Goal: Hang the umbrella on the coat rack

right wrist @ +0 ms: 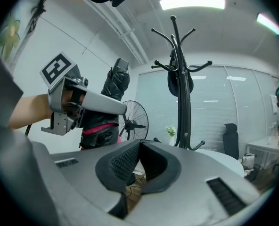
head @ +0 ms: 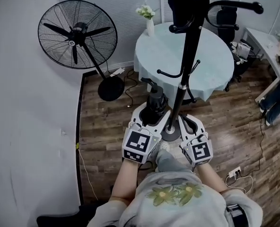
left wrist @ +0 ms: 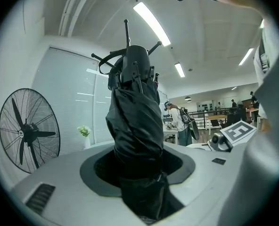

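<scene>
Two grippers, one umbrella, one rack. The left gripper (head: 153, 113) has its jaws clamped on the folded black umbrella (head: 155, 98), which stands up out of them just left of the rack's pole. In the left gripper view the umbrella (left wrist: 135, 121) fills the gap between the pads and its ribbed end points at the ceiling. The right gripper (head: 193, 123) holds nothing: in its own view the jaw tips meet, with only floor showing below them. It sits on the other side of the pole, near the rack's base. The coat rack (head: 189, 51) is a single black pole with curved hooks low down and longer arms higher up. Its top is cut off in the head view. In the right gripper view a dark thing (right wrist: 179, 84) hangs near the top, but what it is cannot be told. There is one standing fan (head: 76, 34), one round table (head: 211, 56) under a pale cloth, one vase (head: 148, 25) of white flowers on it, one office chair (head: 226, 18) behind it, and part of one white desk (head: 265, 44) at the right edge. The umbrella's lower end is buried in the left jaws, and the person's hands are hidden behind the marker cubes. The left gripper view shows small, unclear figures at the back and three light strips on the ceiling. The floor (head: 111, 126) is dark wood planks, cables trail over it, and a plain white wall (head: 26, 103) runs down the left.
</scene>
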